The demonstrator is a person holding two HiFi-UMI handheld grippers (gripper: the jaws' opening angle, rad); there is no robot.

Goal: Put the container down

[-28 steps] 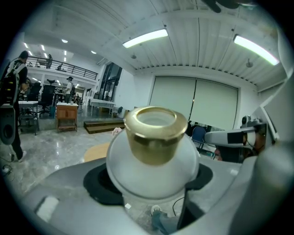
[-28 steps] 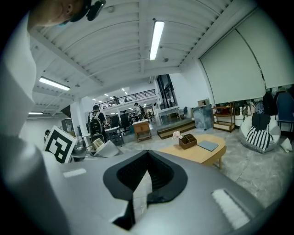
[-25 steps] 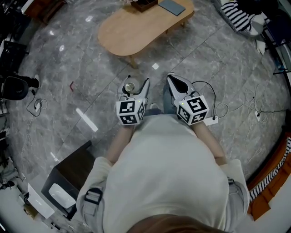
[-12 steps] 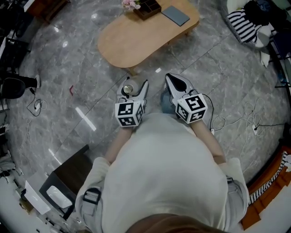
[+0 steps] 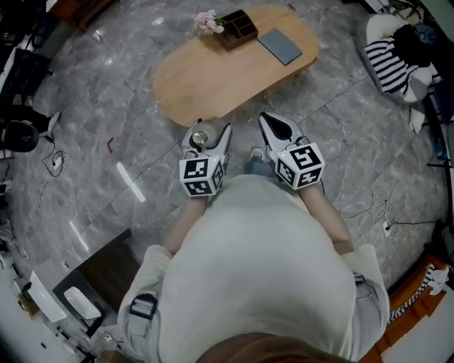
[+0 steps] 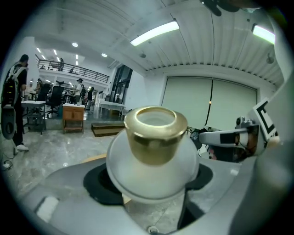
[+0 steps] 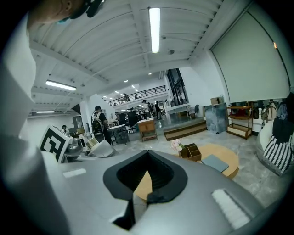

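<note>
The container [image 6: 154, 151] is a round white pot with a gold neck, and it fills the middle of the left gripper view. My left gripper [image 6: 151, 188] is shut on it, a black pad pressing on each side of its belly. In the head view the container [image 5: 201, 137] sits in the left gripper [image 5: 207, 142] in front of the person's chest, above the floor just short of the wooden table [image 5: 213, 78]. Beside it, my right gripper [image 5: 275, 129] is shut and holds nothing; its fingertips meet in the right gripper view [image 7: 148, 195].
On the oval wooden table [image 7: 227, 166] stand a dark organizer box [image 5: 238, 26] with pink flowers [image 5: 206, 21] and a grey book [image 5: 279, 46]. Striped cushions [image 5: 394, 60] lie far right, cables [image 5: 386, 205] cross the marble floor, and a dark cabinet [image 5: 106, 269] stands lower left.
The table has come closer and further into the head view as the person steps toward it. Both grippers keep their pose and the container stays held.
</note>
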